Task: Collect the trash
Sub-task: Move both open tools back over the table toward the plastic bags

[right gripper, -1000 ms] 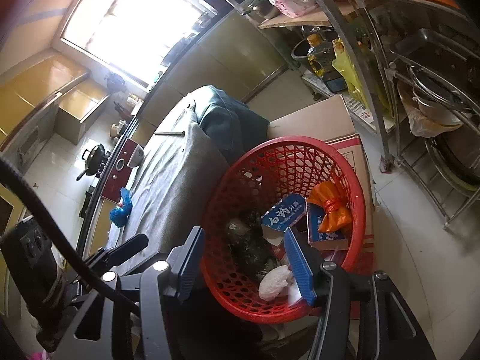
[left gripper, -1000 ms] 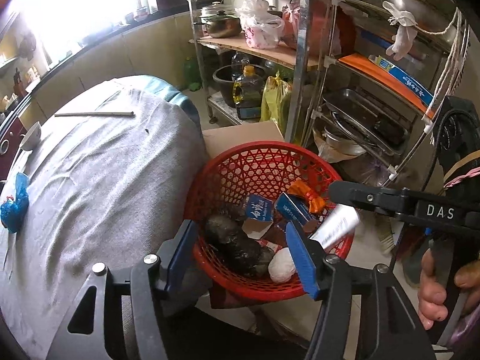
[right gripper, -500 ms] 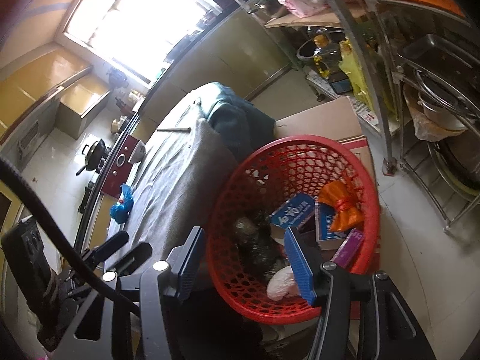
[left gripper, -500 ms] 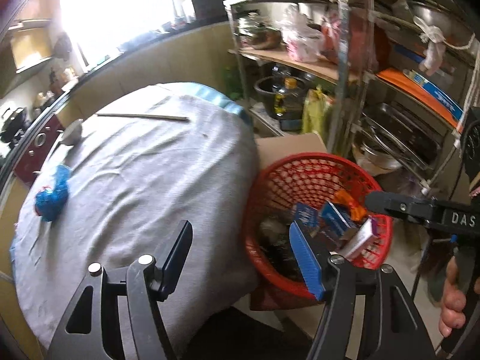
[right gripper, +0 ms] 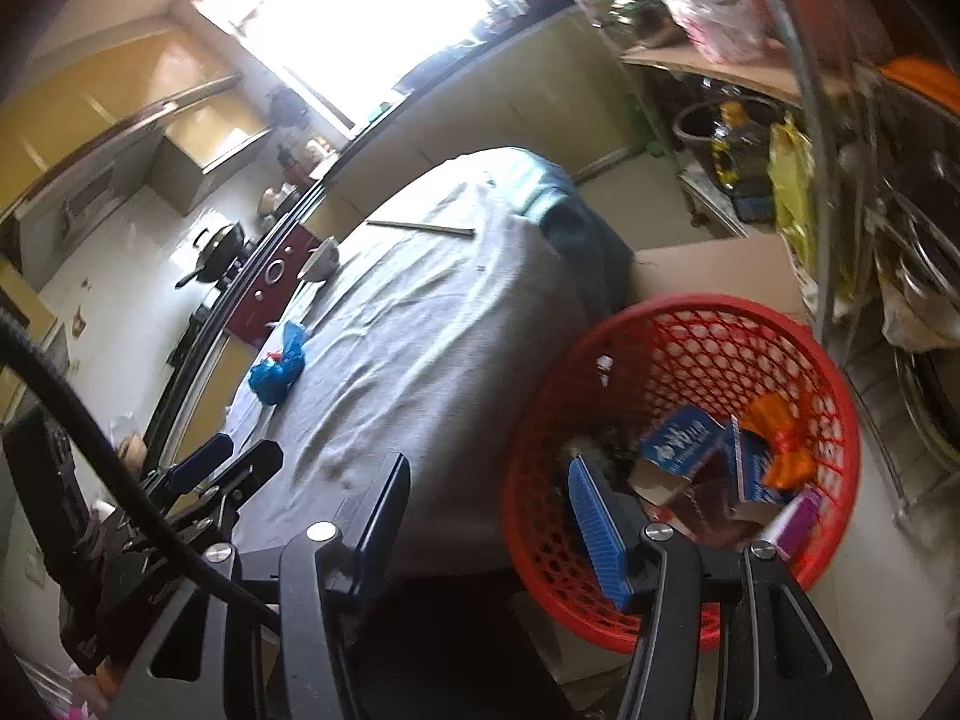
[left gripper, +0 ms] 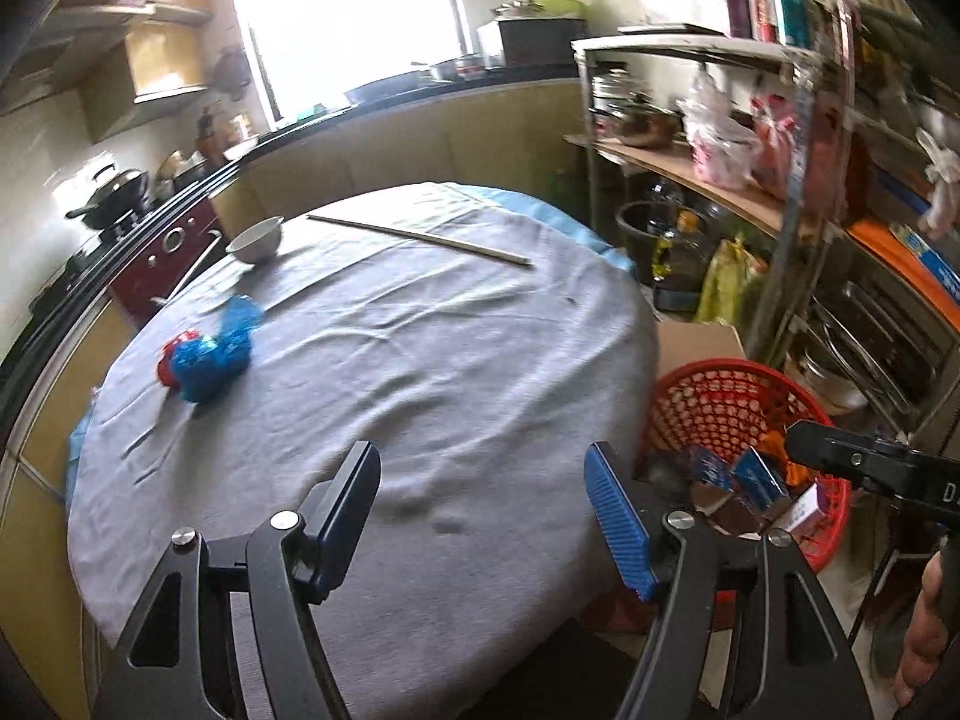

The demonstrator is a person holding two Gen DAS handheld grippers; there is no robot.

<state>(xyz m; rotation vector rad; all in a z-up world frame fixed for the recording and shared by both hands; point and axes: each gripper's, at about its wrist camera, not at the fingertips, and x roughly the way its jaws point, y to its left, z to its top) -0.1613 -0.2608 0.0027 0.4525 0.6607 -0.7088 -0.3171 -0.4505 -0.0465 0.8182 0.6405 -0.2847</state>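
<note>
Blown-out window (right gripper: 360, 18) glare, perhaps motion-blurred

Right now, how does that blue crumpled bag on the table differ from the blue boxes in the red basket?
The blue crumpled bag is soft and shapeless; the blue boxes are stiff and square-edged. The bag lies alone on the grey tablecloth; the boxes sit in the red basket among other rubbish. The bag shows a bit of red; the boxes carry white lettering. Both are blue, and neither tool touches them.

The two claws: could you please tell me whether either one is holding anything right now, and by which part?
Nothing is held. The left claw is open over the grey tablecloth, and the right claw is open beside the red basket.
</note>
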